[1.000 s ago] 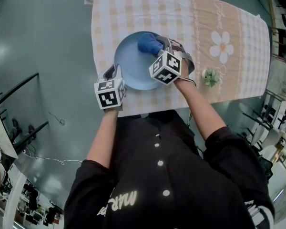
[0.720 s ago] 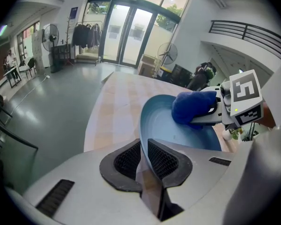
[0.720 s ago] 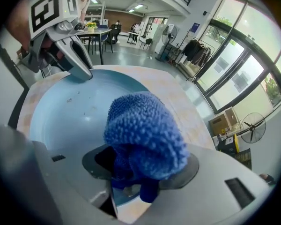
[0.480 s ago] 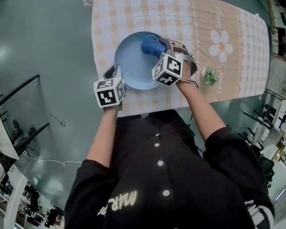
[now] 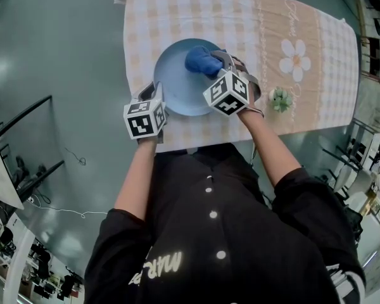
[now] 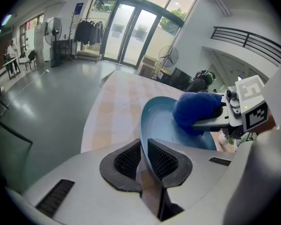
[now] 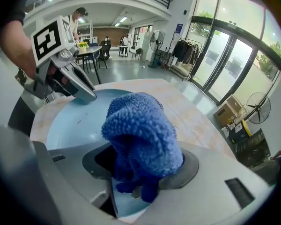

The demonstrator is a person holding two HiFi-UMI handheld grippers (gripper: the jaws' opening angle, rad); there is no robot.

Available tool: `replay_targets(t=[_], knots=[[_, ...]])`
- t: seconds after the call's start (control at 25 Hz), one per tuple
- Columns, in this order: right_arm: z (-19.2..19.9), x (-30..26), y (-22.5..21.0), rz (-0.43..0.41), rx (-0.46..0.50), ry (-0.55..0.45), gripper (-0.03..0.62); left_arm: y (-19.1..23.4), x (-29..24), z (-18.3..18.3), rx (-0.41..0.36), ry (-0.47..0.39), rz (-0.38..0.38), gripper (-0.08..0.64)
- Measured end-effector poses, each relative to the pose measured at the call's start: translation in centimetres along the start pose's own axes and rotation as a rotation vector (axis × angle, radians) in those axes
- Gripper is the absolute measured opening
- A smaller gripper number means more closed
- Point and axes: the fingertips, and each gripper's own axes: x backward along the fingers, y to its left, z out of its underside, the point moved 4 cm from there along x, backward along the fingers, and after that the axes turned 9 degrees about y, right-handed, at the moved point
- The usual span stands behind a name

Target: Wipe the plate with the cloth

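A pale blue plate (image 5: pixel 177 90) on a checked tablecloth (image 5: pixel 272 18), its rim pinched by the left gripper (image 6: pixel 143 159); it looks stiff, slick and breakable. The right gripper (image 7: pixel 139 170) clamps a soft, bunched cloth (image 5: pixel 200 60) over it.

The left tool (image 6: pixel 144 149) pinches the near rim of a blue plate (image 6: pixel 159 125) between its black pads, above a check-patterned surface (image 6: pixel 113 108). Across the plate, the right tool (image 6: pixel 210 122) holds a bunched blue cloth (image 6: pixel 194 109) against its inside. Glass doors (image 6: pixel 131 32) and a fan (image 6: pixel 168 56) stand behind.
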Motion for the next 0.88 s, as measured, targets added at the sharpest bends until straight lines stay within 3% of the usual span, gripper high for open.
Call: replay_targets(t=[0.28, 0.88], knots=[[-2.7, 0.0, 3.3, -0.112, -0.038, -0.074, 0.221, 0.1, -0.1, 0.1, 0.015, -0.005, 0.043, 0.061], [-5.9, -1.6, 6.6, -0.178, -0.021, -0.09, 0.221, 0.5, -0.1, 0.2, 0.05, -0.04, 0.195, 0.063]])
